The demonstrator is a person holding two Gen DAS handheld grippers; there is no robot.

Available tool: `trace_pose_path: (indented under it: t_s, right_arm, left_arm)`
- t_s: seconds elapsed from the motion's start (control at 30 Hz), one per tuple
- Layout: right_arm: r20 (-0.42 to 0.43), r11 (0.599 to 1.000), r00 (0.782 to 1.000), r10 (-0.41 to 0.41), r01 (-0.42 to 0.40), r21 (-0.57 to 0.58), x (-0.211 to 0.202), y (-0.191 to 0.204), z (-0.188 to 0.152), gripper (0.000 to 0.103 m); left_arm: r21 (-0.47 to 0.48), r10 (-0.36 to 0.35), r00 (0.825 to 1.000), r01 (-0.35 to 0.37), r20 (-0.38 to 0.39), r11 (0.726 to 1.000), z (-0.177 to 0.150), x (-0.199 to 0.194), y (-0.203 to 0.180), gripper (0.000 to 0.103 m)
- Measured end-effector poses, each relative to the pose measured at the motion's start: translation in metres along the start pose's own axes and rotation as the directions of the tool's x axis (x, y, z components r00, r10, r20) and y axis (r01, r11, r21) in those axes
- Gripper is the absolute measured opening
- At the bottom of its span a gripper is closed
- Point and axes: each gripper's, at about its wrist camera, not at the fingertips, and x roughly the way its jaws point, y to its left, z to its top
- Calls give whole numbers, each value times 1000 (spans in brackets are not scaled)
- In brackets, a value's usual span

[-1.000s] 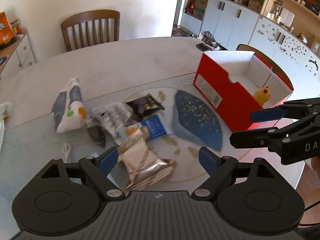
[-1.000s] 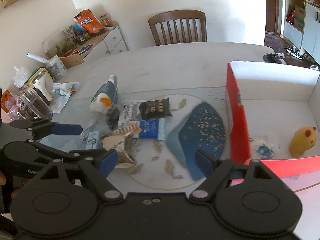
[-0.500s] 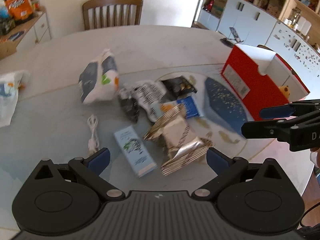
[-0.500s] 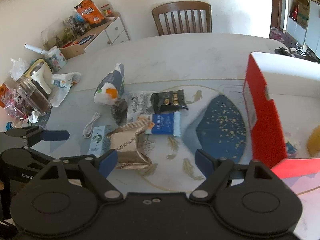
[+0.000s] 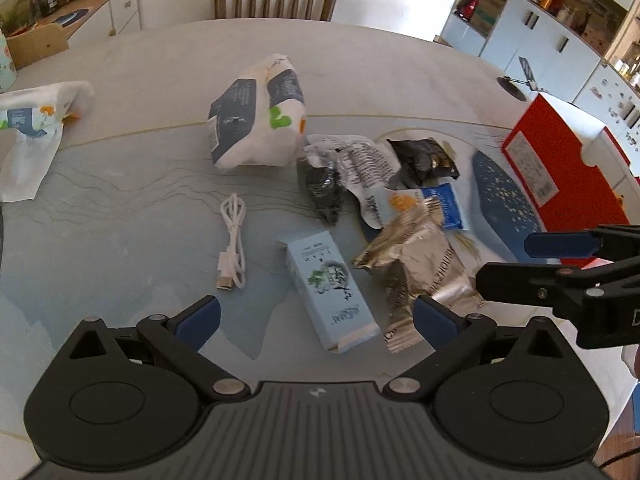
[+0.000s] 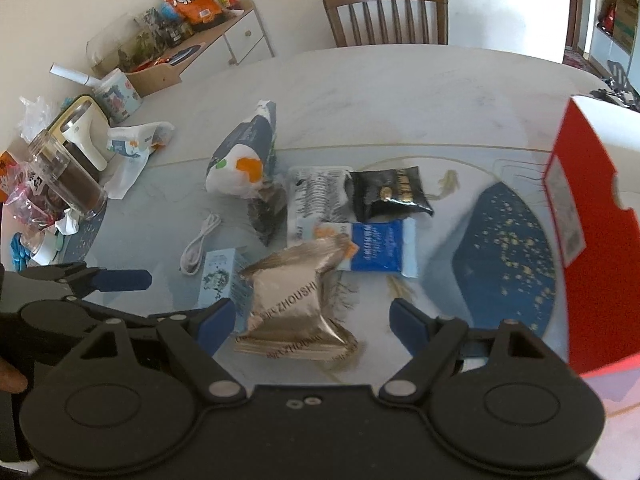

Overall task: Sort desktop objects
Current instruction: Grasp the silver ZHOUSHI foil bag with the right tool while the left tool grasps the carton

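"ZHOUSHI" is read on the gold pouch (image 6: 294, 304), printed on its face and again along its lower seam; the seam text is partly cut. The pale blue box (image 5: 330, 286) carries a tree graphic and small lettering too blurred to be read. Dense black print is seen on the white sachet (image 6: 316, 196), illegible; gold writing on the black sachet (image 6: 394, 194) is likewise not made out. White text on the blue sachet (image 6: 378, 246) is too fine to read. A label is seen on the red box (image 5: 558, 168), unreadable; the box is cut off at the right edge in both views. Compared with a second ago, the left gripper (image 5: 316, 316) is spread wider and held empty above the pale blue box, with the white cable (image 5: 232, 248) now in view where it was barely seen before. The right gripper (image 6: 312, 322) is also held spread, empty, over the gold pouch; the box interior with the yellow toy is no longer seen. The sorting items are left in a loose pile mid-table (image 5: 120, 200), beside the white-and-grey bag (image 5: 256, 120). The dark packet (image 5: 326, 188) contents are not identifiable.
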Motion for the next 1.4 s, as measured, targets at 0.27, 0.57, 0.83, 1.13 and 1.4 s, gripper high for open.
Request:
trace_pose_path:
  t_s: [0.27,0.57,0.83,1.13,1.4]
  right_arm:
    - [-33,1000,999,0,1,15,19,5,10,84]
    - [-92,1000,996,-3,6,25,40,10,13,84]
    - [-134,1000,991,-16,18,8,56,14,12,82]
    - [-167,998,984,-60,65,25,68,7,12,80]
    - [-179,998,982,-54,61,32,72,6,11,73]
  left_arm:
    - [1,25,1000,-25,-18,1000,-1,13,-2,102]
    - [-78,25,1000,-26,-11,997,-7,11,0,89]
    - [-88,11,1000,-13,-25,996,-7,16,0,66]
    - [-64,12,1000,-14,-29,998,-5,24,-6,49]
    - [-36,15,999,-16,-29,999,-4,29,-9,36]
